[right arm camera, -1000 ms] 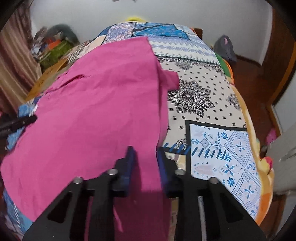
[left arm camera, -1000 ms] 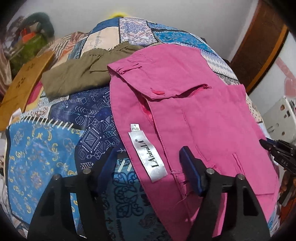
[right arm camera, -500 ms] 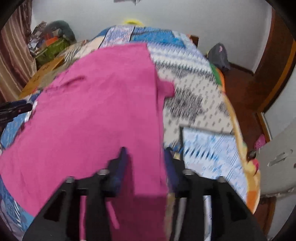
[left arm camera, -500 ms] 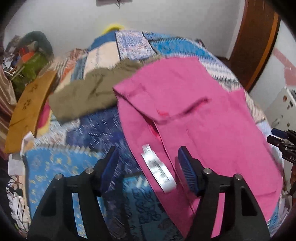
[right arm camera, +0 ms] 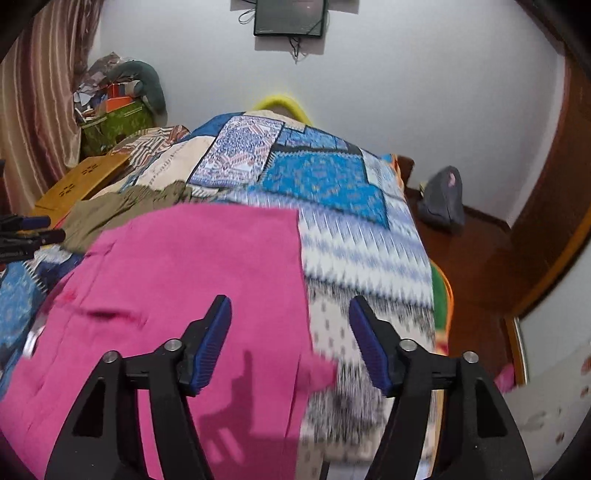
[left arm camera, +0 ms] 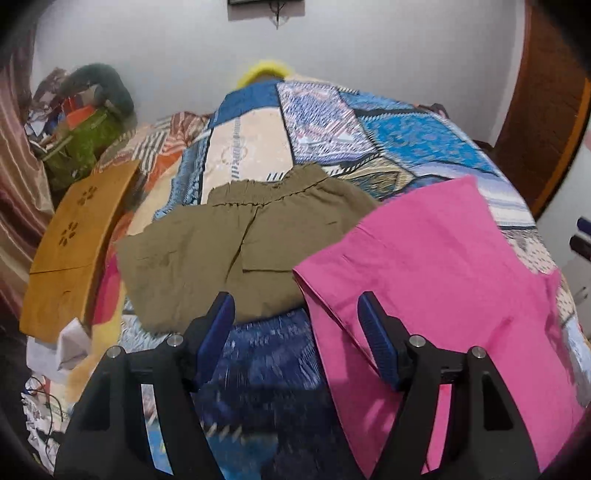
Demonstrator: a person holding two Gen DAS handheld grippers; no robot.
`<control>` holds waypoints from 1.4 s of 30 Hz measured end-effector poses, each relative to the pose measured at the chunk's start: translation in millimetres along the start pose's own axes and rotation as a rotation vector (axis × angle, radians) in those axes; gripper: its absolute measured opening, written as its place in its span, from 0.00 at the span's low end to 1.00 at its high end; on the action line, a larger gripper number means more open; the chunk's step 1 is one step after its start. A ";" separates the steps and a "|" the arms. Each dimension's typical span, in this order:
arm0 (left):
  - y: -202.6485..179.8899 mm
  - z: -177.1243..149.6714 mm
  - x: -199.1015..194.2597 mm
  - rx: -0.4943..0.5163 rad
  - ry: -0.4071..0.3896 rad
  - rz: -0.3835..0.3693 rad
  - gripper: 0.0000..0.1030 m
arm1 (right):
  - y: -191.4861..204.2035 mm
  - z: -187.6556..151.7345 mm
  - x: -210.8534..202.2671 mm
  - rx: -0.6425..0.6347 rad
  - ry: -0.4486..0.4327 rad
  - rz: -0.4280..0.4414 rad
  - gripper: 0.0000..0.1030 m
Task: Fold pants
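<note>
While both sets of my fingers stand spread wide with nothing between them, the pink pants [left arm camera: 436,280] lie flat on the bed [right arm camera: 362,236], a soft woven cloth folded into a broad panel with straight hemmed edges. My left gripper [left arm camera: 297,332] hangs over the near left edge of the pink cloth; its ribbed blue pads [left arm camera: 375,339] sit on black angular arms. My right gripper [right arm camera: 290,339] hangs over the right edge of the pants [right arm camera: 184,280], where the pink meets the patchwork bedspread, a quilt-like cover of blue, white and cream printed blocks.

The left view alone shows the full olive shorts [left arm camera: 236,243]: a matt, crumpled fabric with a gathered elastic waistband, lying beyond and left of the pink pants, with the edges touching or overlapping. A tan wooden board [left arm camera: 74,243] with cut-out flower shapes lies beside the bed.

The right view alone shows a dark framed panel [right arm camera: 290,18] on the white wall, a grey bag [right arm camera: 443,201] on the red-brown floor and a striped curtain [right arm camera: 40,92]. Motion blur softens the near bedspread in both views.
</note>
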State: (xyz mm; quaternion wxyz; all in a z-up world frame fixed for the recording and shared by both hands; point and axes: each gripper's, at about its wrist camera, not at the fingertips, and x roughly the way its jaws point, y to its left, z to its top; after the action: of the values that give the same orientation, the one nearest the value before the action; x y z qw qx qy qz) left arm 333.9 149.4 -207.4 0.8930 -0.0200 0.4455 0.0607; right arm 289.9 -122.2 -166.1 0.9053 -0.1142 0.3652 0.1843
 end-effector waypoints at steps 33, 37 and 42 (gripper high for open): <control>-8.0 12.5 104.1 0.077 0.091 -0.103 0.09 | 5.1 65.3 161.4 -0.045 0.115 0.176 0.14; -5.1 20.2 92.1 0.073 0.062 -0.089 0.07 | 6.5 72.3 155.8 -0.045 0.102 0.134 0.06; 2.8 44.5 58.1 0.040 -0.007 -0.105 0.07 | 1.3 86.8 119.6 -0.018 0.013 0.103 0.06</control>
State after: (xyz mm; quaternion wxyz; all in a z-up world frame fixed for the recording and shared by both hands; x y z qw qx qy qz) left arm 403.4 161.5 -226.9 0.8968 -0.0252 0.4418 0.0047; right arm 422.6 -61.5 -188.9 0.8913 -0.1044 0.3746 0.2331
